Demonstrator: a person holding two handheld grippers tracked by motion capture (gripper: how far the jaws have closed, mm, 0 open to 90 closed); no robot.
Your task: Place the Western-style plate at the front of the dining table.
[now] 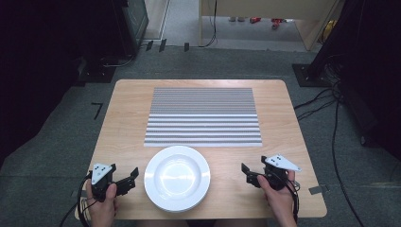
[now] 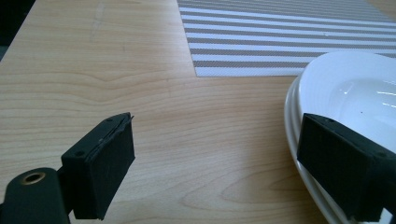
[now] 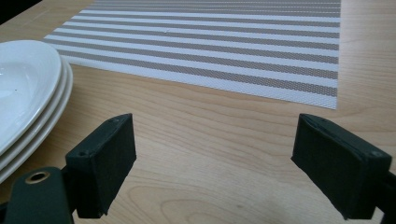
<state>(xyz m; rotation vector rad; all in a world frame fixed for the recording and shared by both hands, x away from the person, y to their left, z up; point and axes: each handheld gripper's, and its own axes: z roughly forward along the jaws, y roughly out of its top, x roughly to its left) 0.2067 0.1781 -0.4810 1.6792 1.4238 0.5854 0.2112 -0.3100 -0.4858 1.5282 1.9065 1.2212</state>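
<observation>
High view first: a stack of white plates, glossy and round with a deep well, sits at the near edge of the wooden counter, just in front of a grey-and-white striped placemat. My left gripper and right gripper flank it, fingers spread apart, gripping nothing; three stacked rims show in the right gripper view.
</observation>
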